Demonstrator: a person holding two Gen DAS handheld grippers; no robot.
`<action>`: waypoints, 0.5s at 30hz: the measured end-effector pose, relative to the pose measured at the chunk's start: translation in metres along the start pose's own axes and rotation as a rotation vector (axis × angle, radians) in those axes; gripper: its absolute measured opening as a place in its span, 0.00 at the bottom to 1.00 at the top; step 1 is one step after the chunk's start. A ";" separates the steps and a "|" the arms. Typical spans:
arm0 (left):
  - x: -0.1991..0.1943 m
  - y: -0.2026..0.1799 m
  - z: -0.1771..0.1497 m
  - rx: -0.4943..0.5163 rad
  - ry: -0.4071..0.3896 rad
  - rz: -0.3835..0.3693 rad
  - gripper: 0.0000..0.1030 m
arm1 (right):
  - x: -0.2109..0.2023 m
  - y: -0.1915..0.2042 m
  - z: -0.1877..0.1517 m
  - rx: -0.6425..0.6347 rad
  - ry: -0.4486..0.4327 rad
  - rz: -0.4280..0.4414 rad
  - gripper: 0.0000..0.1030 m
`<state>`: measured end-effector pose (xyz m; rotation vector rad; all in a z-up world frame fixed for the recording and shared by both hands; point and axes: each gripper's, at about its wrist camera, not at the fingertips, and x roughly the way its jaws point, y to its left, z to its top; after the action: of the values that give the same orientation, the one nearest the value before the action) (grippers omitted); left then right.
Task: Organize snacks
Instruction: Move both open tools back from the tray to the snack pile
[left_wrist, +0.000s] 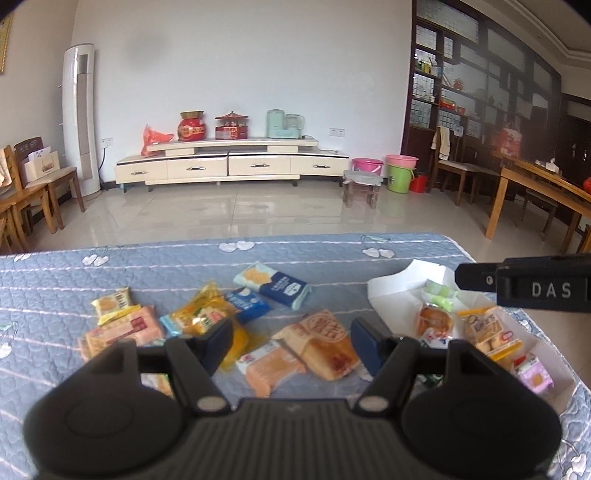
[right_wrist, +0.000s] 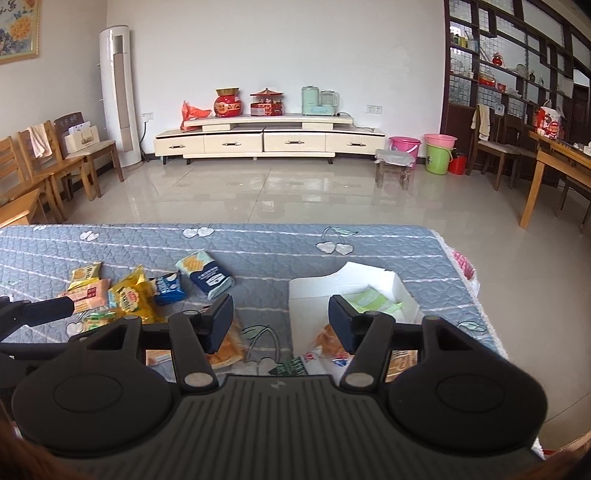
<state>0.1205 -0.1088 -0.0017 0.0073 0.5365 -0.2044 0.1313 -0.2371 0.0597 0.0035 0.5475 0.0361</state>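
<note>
The left gripper hung spread and empty over loose snack packets on the quilted blue cover. Only its view showed the white box already holding snacks. The right gripper, also spread and empty, hovered at the box's near edge.

A quilted table is spread beneath both tools. Under and ahead of the left tool loose snack packets are scattered, with more of them lying to its left. To its right an open box is set on the table, and several packets are held in it. The right tool is placed over the near left edge of that box; the scattered packets are found to its left.
</note>
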 end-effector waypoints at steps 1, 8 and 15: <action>0.000 0.004 -0.001 -0.003 0.001 0.006 0.68 | 0.002 0.002 -0.001 -0.002 0.003 0.005 0.70; 0.005 0.036 -0.015 -0.037 0.020 0.051 0.68 | 0.016 0.016 -0.010 -0.012 0.029 0.042 0.70; 0.011 0.070 -0.032 -0.047 0.030 0.123 0.72 | 0.034 0.025 -0.019 -0.025 0.055 0.069 0.78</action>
<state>0.1271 -0.0404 -0.0382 -0.0020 0.5691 -0.0715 0.1493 -0.2109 0.0259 -0.0027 0.6014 0.1105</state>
